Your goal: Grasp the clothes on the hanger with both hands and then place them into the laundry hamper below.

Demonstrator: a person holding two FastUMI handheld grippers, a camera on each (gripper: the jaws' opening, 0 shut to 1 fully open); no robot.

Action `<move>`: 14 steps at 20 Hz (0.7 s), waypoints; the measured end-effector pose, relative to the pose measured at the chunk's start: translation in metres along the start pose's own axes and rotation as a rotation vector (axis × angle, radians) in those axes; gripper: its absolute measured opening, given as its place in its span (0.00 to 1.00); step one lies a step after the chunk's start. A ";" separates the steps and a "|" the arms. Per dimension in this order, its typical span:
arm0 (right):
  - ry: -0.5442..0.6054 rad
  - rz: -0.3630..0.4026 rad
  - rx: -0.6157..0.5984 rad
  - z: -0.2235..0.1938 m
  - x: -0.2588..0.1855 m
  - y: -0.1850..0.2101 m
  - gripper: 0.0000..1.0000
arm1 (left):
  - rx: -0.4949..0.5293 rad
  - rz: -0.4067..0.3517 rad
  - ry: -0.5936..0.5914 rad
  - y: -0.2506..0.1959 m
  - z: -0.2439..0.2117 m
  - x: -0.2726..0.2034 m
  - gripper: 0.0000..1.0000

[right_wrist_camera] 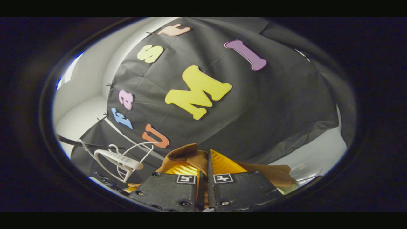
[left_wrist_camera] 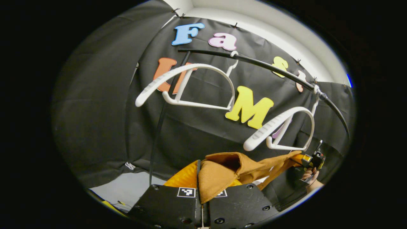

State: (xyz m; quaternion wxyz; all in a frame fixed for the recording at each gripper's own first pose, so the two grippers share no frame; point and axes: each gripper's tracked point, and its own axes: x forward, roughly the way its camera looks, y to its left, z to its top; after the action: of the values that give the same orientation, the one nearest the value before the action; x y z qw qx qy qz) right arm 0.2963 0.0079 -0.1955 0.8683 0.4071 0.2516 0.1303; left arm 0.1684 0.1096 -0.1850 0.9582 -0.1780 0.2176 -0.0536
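A mustard-brown garment [left_wrist_camera: 222,173] hangs off the hangers, stretched between both grippers. In the left gripper view my left gripper [left_wrist_camera: 199,166] is shut on a fold of it, the cloth draping over the yellow pads [left_wrist_camera: 182,179]. From there the fabric runs right to my right gripper [left_wrist_camera: 313,160], held by a hand [left_wrist_camera: 311,178]. In the right gripper view my right gripper [right_wrist_camera: 208,156] is shut on the same garment [right_wrist_camera: 186,156], which bunches around its yellow pads [right_wrist_camera: 224,165]. Two bare white hangers [left_wrist_camera: 190,86] [left_wrist_camera: 281,128] hang on a black rail [left_wrist_camera: 270,68] above.
The black rail curves across the booth in front of the black cloth wall [left_wrist_camera: 197,130]. In the right gripper view the white hangers [right_wrist_camera: 119,159] sit at the lower left. A pale floor strip [left_wrist_camera: 127,187] shows beneath the cloth wall.
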 end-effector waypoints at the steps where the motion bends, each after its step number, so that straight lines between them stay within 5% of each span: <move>1: 0.000 -0.010 -0.014 -0.004 -0.004 -0.002 0.06 | 0.007 0.006 0.003 -0.001 -0.004 -0.001 0.05; 7: 0.059 -0.060 -0.042 -0.043 -0.025 -0.031 0.05 | -0.023 0.030 0.036 0.001 -0.047 -0.017 0.05; 14: 0.134 0.005 -0.106 -0.093 -0.054 0.002 0.07 | 0.078 0.039 0.037 -0.017 -0.064 -0.045 0.05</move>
State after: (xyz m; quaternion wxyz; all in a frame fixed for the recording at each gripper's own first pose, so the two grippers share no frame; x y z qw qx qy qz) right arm 0.2003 0.0452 -0.2269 0.8696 0.3514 0.3010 0.1728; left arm 0.0995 0.0810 -0.2150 0.9611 -0.1354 0.2364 -0.0464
